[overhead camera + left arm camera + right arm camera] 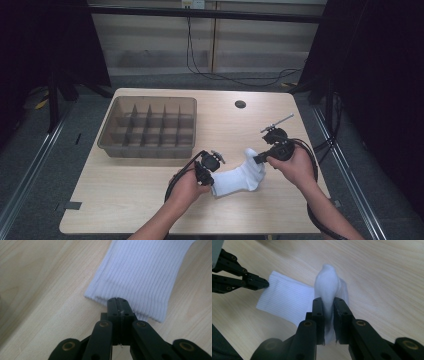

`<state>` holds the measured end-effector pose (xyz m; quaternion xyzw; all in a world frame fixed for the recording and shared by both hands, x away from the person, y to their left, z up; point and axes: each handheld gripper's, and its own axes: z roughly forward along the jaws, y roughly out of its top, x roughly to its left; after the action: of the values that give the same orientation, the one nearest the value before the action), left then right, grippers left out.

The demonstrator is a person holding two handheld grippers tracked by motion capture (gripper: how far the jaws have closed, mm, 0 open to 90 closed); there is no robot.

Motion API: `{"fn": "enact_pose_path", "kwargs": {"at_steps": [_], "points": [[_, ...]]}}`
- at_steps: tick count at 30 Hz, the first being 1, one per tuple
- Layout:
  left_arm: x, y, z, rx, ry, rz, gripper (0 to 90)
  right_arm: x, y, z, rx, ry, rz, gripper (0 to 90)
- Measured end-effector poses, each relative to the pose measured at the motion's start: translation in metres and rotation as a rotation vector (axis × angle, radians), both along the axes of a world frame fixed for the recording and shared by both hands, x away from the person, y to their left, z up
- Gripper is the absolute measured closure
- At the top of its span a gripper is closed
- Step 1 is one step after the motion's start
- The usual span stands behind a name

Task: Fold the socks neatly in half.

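We see white ribbed cotton sock [239, 178] lying on light wooden table [125, 200], front centre. Left gripper [205, 178] clamped on cuff edge, jaws fully together. Right gripper [258, 160] pinching toe end, fabric bunched upright between jaws. Brown plastic divided tray [149, 128] sits well apart, back left.

Your count, high view: 1 white sock [239, 179], lower centre of frame. 2 grippers: left gripper [205, 176] lower centre, right gripper [260, 159] right of centre. 2 hands, yours, one per gripper. 1 compartment tray [114, 134], upper left on table; dividers give 3 rows by 5, 15 cells. 1 table [125, 200]. 1 round dark grommet hole [240, 104], upper centre of tabletop. 1 loose cable [220, 75] on floor behind table, top of frame.
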<state>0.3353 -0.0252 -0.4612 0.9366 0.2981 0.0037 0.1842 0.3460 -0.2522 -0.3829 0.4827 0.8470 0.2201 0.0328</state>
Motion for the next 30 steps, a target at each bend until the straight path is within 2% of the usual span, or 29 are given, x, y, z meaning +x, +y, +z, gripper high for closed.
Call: {"fn": "enact_pose_path", "kwargs": {"at_steps": [13, 24, 30], "points": [[0.000, -0.013, 0.000, -0.014, 0.001, -0.002, 89.7, -0.002, 0.010, -0.003, 0.016, 0.011, 0.024, 81.1], [0.000, -0.014, -0.001, -0.021, -0.002, -0.005, 89.6, -0.006, 0.025, -0.013, -0.001, 0.031, 0.072, 81.1], [-0.002, -0.014, -0.002, -0.023, -0.006, -0.002, 89.6, -0.006, 0.029, -0.017, -0.002, 0.038, 0.080, 81.1]]}}
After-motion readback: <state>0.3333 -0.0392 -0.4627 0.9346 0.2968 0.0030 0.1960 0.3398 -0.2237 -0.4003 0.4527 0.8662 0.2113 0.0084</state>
